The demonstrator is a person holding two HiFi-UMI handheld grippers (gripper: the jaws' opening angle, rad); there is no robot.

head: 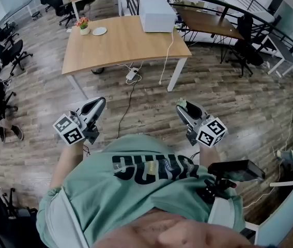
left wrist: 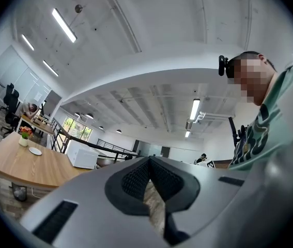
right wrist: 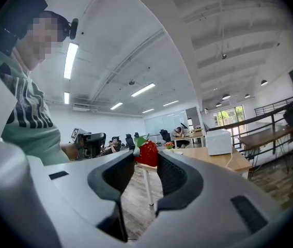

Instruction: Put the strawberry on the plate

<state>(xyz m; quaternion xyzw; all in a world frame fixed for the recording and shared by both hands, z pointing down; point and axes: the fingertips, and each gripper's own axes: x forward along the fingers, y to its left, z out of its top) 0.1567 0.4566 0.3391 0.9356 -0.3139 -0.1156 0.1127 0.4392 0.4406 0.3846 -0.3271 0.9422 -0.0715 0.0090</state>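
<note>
– Strawberry [right wrist: 147,153]: where do we have it?

– Pinched at the tips of our right gripper [right wrist: 146,158]. In the right gripper view it sits at the centre of the frame, and the jaws stand narrowly apart, pressing on it from both sides.

– How does it look to us?

– Bright red with a bumpy, seeded skin and a small green leaf cap. The body is rounded and rather blocky.

– And its long axis?

– Roughly upright in that view, with the leafy end tipped toward the upper left. The lower end runs down between the dark ribbed pads [right wrist: 171,175], so we cannot make out the tip.

– What do we see of the other gripper?

– Our left gripper [left wrist: 149,161] has its pads meeting at the tips, with nothing between them. Both grippers have smooth grey shells with black textured pads.

– Where is the plate [head: 99,31]?

– In the upper left of the head view. It is small, white and round, and it lies on a pale wooden table [head: 130,48] beside a little flower pot [head: 83,25]. A white box [head: 157,14] stands at the table's far edge. Both grippers are low in that frame, over the plank floor [head: 224,92] and well apart from the table.
</note>
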